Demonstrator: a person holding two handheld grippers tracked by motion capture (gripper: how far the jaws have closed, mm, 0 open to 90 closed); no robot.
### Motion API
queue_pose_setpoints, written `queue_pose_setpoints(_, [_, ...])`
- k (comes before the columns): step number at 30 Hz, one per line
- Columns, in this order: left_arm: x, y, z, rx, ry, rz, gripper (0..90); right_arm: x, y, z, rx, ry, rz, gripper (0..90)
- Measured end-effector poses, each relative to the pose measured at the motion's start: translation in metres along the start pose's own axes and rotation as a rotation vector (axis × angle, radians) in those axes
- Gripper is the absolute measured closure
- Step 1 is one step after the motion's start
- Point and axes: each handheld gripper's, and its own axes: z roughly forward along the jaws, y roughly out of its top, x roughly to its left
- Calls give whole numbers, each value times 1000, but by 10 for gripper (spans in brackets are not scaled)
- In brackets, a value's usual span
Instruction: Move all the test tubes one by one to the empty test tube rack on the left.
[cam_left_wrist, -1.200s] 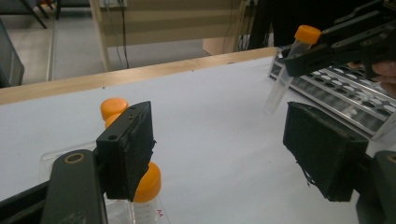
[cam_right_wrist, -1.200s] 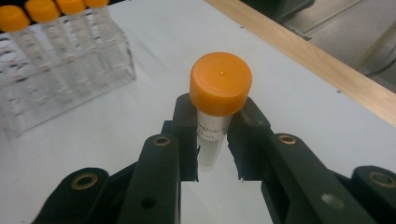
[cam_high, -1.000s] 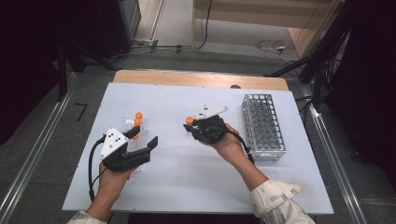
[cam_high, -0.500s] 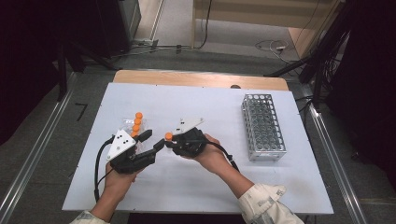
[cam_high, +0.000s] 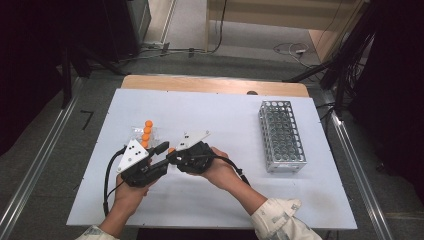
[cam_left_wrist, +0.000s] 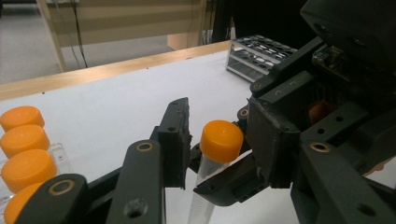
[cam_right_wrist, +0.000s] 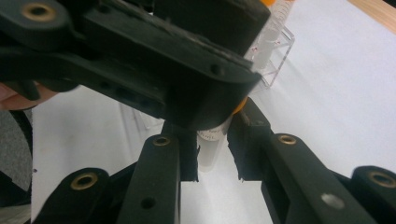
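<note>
In the high view the tube (cam_high: 171, 150) is just an orange dot at centre left, between our left gripper (cam_high: 161, 152) and right gripper (cam_high: 174, 156). The left gripper view shows its orange cap (cam_left_wrist: 221, 140) and clear body, grasped by the right gripper; the left jaws have just been closing around the cap, contact unclear. The right gripper view hides the cap. Spare tubes (cam_high: 146, 134) lie nearby.

tubes on table: 4 (cam_high: 146, 134) | held tube: 1 (cam_left_wrist: 219, 142) | rack: 1 (cam_high: 281, 136)
</note>
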Motion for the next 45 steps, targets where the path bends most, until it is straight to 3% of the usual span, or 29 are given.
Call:
queue_pose_setpoints(6, [0, -1, 1, 2, -5, -4, 670, 2, 1, -1, -8, 10, -1, 715])
queue_pose_setpoints(18, [0, 0, -1, -5, -10, -12, 699, 3, 1, -2, -17, 12, -4, 707])
queue_pose_setpoints(22, [2, 4, -7, -21, -5, -12, 702, 6, 2, -4, -27, 12, -21, 536])
queue_pose_setpoints(28, [13, 16, -24, -46, 25, -32, 703, 3, -2, -6, -30, -16, 15, 344])
queue_pose_setpoints(37, [24, 26, -48, -69, 60, -51, 702, -15, -21, -21, -34, -67, 99, 311])
queue_pose_setpoints(45, [34, 24, -57, -75, 123, -50, 702, -26, -34, -37, -51, -106, 132, 313])
